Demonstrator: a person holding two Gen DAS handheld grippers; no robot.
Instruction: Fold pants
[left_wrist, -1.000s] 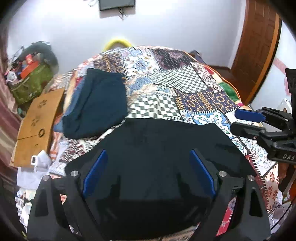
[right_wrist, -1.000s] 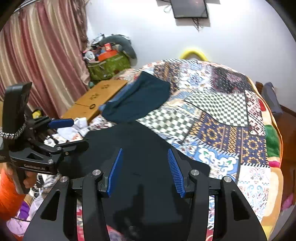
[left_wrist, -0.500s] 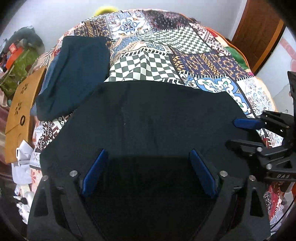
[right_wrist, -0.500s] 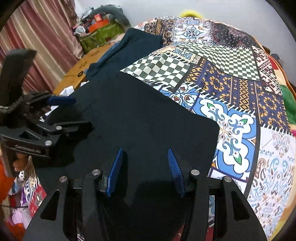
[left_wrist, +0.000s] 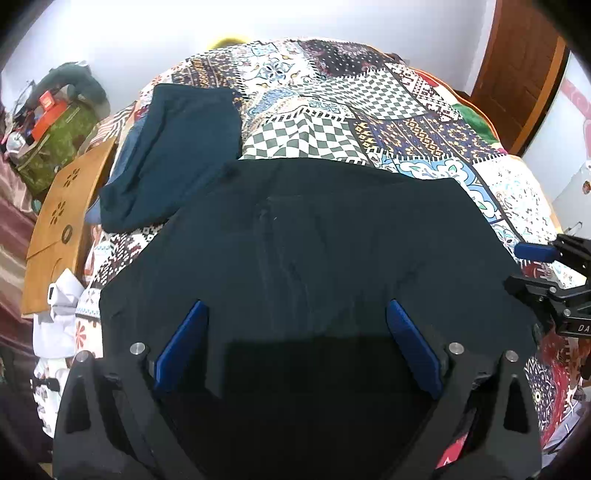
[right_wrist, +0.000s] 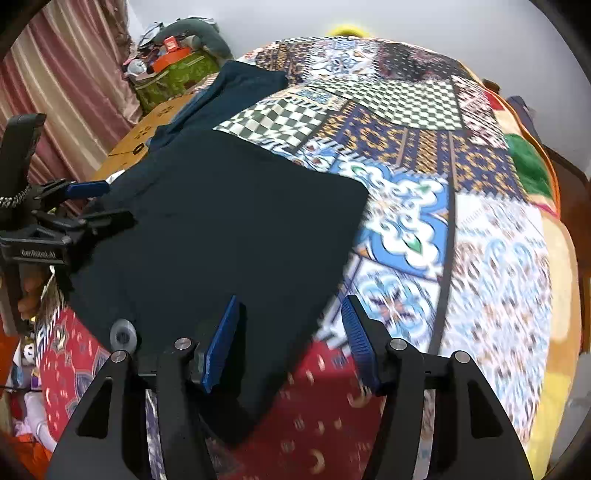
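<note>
Dark navy pants (left_wrist: 314, 236) lie folded flat on the patchwork bedspread (left_wrist: 369, 107), also seen in the right wrist view (right_wrist: 229, 221). My left gripper (left_wrist: 295, 325) is open and empty, hovering over the pants' near edge. My right gripper (right_wrist: 290, 317) is open and empty over the pants' right edge, where cloth meets the bedspread (right_wrist: 461, 221). The right gripper shows at the right rim of the left wrist view (left_wrist: 546, 273); the left gripper shows at the left of the right wrist view (right_wrist: 74, 210).
A second folded dark teal garment (left_wrist: 177, 147) lies on the bed's far left. A wooden lap table (left_wrist: 62, 214) and white clothes (left_wrist: 59, 314) sit beside the bed on the left. A green bag (right_wrist: 173, 74) stands by the curtain. A wooden door (left_wrist: 517, 66) is far right.
Both grippers have pulled back and up from the pants, staying open. The right gripper has shifted right, from over the cloth to its right edge. The pants lie still.
</note>
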